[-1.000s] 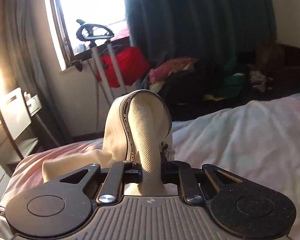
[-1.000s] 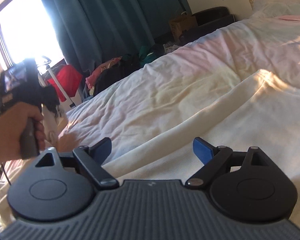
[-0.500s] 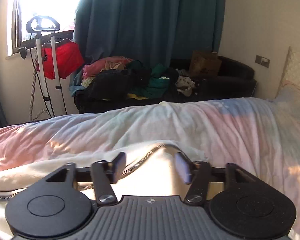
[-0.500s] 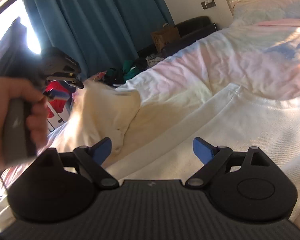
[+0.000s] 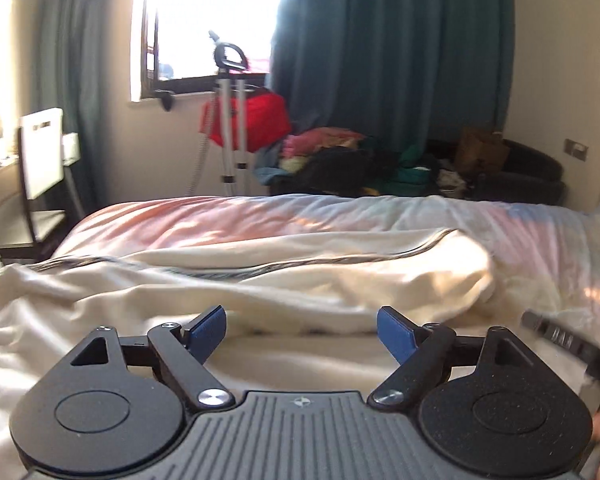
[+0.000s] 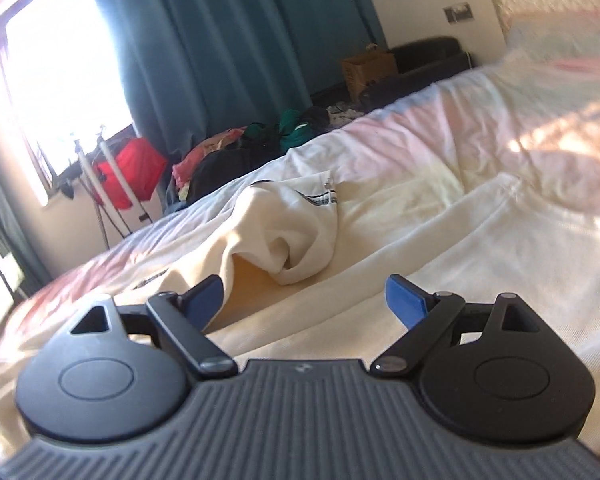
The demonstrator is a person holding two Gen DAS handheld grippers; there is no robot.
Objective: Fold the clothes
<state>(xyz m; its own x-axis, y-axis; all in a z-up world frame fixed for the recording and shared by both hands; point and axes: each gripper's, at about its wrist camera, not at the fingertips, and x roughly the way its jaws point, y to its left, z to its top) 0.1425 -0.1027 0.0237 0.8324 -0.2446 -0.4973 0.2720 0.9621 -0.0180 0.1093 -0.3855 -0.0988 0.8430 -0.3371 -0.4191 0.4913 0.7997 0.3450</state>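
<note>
A cream garment (image 5: pixel 260 288) with a dark striped trim lies across the bed, one part folded over on itself into a long roll. In the right wrist view its folded end (image 6: pixel 296 236) bunches up just beyond the fingers. My left gripper (image 5: pixel 302 334) is open and empty, hovering low over the cloth. My right gripper (image 6: pixel 304 300) is open too, with nothing between its blue pads (image 6: pixel 404 300). Part of the other tool (image 5: pixel 568 344) and a hand show at the left wrist view's right edge.
The bed has a pale pink and white duvet (image 5: pixel 340 216). Beyond it are a pile of clothes (image 5: pixel 340 160) on a dark sofa, a steamer stand with a red bag (image 5: pixel 244 120), teal curtains and a chair (image 5: pixel 40 168) at the left.
The left gripper carried the garment's end over, let it go and pulled back; its jaws went from shut on the cloth to wide open. The folded part now rests on the bed.
</note>
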